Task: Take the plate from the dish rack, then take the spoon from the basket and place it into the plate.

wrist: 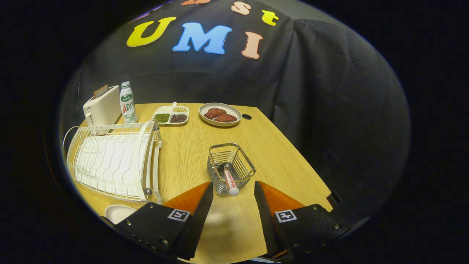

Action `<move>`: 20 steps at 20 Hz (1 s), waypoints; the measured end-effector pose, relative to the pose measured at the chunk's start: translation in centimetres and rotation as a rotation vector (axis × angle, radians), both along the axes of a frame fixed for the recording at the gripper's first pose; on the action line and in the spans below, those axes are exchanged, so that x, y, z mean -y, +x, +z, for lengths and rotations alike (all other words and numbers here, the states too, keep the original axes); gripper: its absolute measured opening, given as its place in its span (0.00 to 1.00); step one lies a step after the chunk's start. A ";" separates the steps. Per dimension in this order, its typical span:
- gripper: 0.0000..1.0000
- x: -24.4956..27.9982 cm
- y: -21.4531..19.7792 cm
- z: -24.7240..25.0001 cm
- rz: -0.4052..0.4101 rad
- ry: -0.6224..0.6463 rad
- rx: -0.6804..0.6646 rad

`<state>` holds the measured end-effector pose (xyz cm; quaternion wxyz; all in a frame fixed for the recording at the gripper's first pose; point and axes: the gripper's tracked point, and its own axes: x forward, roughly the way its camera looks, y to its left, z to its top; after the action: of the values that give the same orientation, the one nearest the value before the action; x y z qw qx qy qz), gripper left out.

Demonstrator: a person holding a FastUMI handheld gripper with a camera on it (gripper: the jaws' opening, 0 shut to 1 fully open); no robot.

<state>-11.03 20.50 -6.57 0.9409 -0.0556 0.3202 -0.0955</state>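
Gripper view: the gripper hangs above the wooden counter with its two fingers spread wide and nothing between them but bare counter. Just ahead of the fingertips stands one wire basket; one spoon, red-and-white handle tilted toward the gripper, rests inside with its handle end poking over the near rim. One white dish rack stands beside the left finger (no dish visible in its slots). One white plate lies on the counter just in front of the rack, partly hidden by the left finger. Beyond the basket, well apart: one round dish bearing two brown pieces, one divided tray with three filled compartments, one bottle and one toaster. Nothing stands between fingers and basket.
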 end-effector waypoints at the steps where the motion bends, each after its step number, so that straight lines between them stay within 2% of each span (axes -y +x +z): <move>1: 0.70 0.2 0.3 -0.1 0.001 -0.003 -0.002; 7: 0.70 0.3 1.7 -1.1 0.022 -0.019 -0.017; 10: 0.43 0.1 1.9 -1.6 0.040 -0.036 -0.028; 12: 0.39 -0.4 2.1 -1.6 0.061 -0.038 -0.028; 13: 0.27 -0.8 2.3 -1.7 0.078 -0.036 -0.026; 14: 0.20 -0.6 2.1 -1.8 0.077 -0.057 -0.031; 16: 0.20 -1.1 2.0 -1.9 0.091 -0.050 -0.035; 18: 0.12 -1.3 2.0 -1.6 0.098 -0.067 -0.034; 19: 0.12 -1.4 2.0 -1.4 0.104 -0.068 -0.031; 20: 0.04 -1.6 2.1 -1.3 0.118 -0.079 -0.026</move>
<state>-8.92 22.10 -7.84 0.9377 -0.1128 0.3245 -0.0519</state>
